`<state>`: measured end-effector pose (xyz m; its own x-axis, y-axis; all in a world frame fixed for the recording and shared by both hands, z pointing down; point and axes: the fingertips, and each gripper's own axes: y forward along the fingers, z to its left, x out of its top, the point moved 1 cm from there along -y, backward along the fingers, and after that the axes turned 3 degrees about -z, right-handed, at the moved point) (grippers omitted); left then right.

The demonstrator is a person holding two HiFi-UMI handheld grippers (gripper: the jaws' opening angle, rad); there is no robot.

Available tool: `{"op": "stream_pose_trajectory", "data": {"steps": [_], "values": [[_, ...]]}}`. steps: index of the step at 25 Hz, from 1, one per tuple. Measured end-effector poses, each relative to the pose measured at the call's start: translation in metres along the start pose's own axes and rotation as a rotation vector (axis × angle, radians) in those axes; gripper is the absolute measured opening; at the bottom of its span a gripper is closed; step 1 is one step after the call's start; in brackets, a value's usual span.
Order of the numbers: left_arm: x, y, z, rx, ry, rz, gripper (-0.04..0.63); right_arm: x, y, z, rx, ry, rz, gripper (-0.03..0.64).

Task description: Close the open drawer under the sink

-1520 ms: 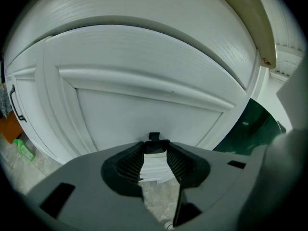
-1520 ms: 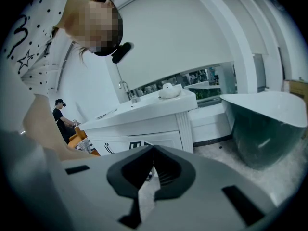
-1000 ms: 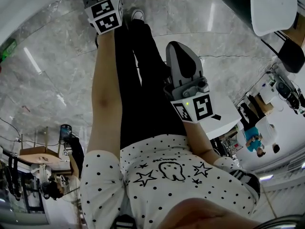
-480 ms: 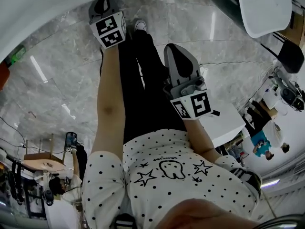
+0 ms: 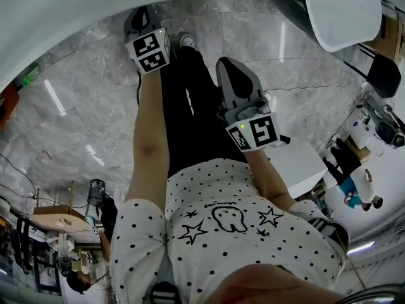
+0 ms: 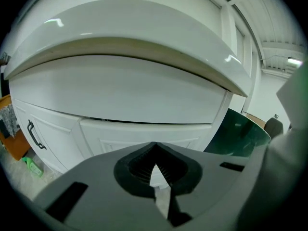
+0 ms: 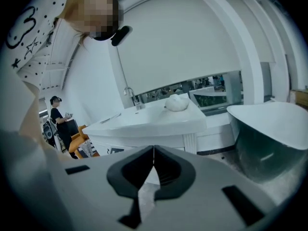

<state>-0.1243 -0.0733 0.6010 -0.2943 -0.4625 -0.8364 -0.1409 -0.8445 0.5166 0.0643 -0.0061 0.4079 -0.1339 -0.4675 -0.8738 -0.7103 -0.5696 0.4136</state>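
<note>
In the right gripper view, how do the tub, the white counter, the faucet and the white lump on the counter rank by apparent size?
1. white counter and tub: about alike. The tub is nearer and cut off by the picture edge, so I do not rank them.
2. white lump.
3. faucet, thin and smallest.

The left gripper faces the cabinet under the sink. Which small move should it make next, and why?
Probably ease the left gripper forward until its tips meet the wide white drawer front under the counter. Its jaws have just closed with nothing between them, and it faces that front without touching. A dark gap runs below the front, so it may not be fully in.
</note>
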Motion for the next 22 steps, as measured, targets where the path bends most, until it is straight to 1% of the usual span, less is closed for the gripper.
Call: {"op": "stream_pose_trajectory", "data": {"steps": [3, 6, 9, 13, 16, 22], "values": [[0.006, -0.012, -0.001, 0.003, 0.008, 0.003, 0.005, 0.004, 0.0, 0.002, 0.011, -0.015, 0.011, 0.015], [0.01, -0.024, -0.002, 0.002, -0.001, 0.008, 0.005, 0.006, -0.001, 0.007, 0.028, -0.027, 0.021, 0.015], [0.018, -0.033, -0.006, 0.0, 0.0, 0.002, 0.005, 0.002, -0.003, 0.017, 0.063, -0.037, 0.048, 0.015], [0.036, -0.046, -0.011, 0.0, 0.013, -0.015, 0.005, -0.001, -0.009, 0.03, 0.108, -0.062, 0.085, 0.015], [0.054, -0.052, -0.014, 0.003, 0.025, -0.035, 0.005, 0.005, -0.014, 0.029, 0.116, -0.073, 0.085, 0.015], [0.078, -0.074, -0.015, 0.028, 0.017, -0.056, 0.005, 0.013, -0.027, 0.036, 0.142, -0.089, 0.095, 0.015]]}}
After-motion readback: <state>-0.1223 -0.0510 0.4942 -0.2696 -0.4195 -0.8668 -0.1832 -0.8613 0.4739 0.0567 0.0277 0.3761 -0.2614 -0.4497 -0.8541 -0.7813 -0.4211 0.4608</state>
